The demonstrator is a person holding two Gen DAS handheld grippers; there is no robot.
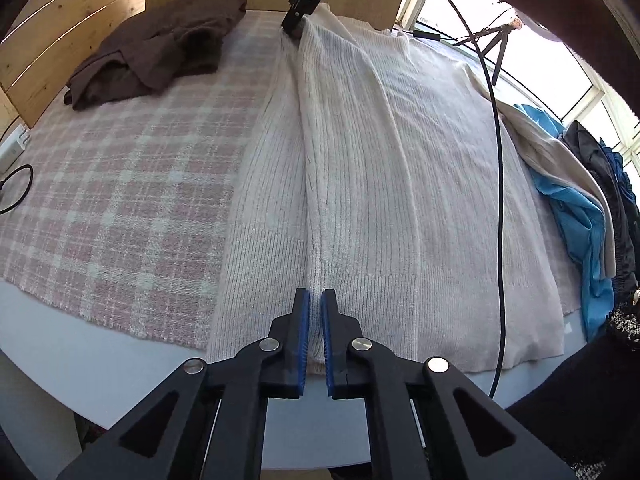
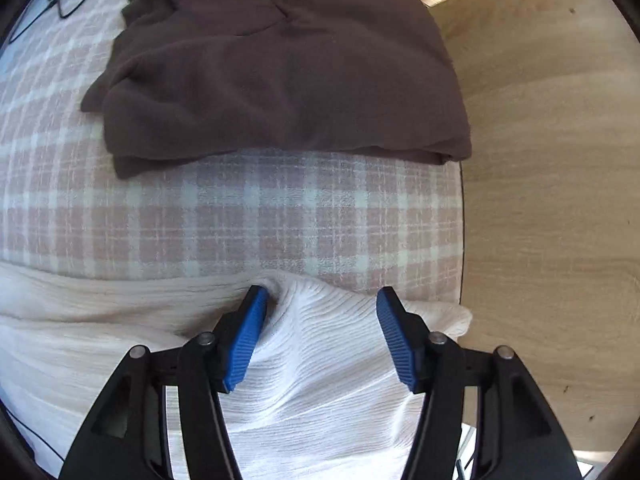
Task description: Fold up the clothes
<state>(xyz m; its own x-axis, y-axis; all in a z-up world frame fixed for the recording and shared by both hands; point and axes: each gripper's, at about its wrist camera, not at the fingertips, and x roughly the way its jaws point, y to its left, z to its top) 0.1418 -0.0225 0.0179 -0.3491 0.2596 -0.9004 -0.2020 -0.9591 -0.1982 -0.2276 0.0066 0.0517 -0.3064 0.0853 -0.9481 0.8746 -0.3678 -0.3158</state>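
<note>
While the left gripper (image 1: 315,300) is pinching the cream ribbed sweater's (image 1: 360,168) hem on the plaid-covered bench (image 1: 120,200), the right gripper's (image 2: 322,304) jaws are standing spread, so the freed fold risks springing open.

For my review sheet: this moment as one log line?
left gripper: shut on white sweater hem | right gripper: open over shoulder | brown garment: folded aside

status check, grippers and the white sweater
Left gripper shut on white sweater hem. Right gripper open over the far end. Nothing blocking.
</note>
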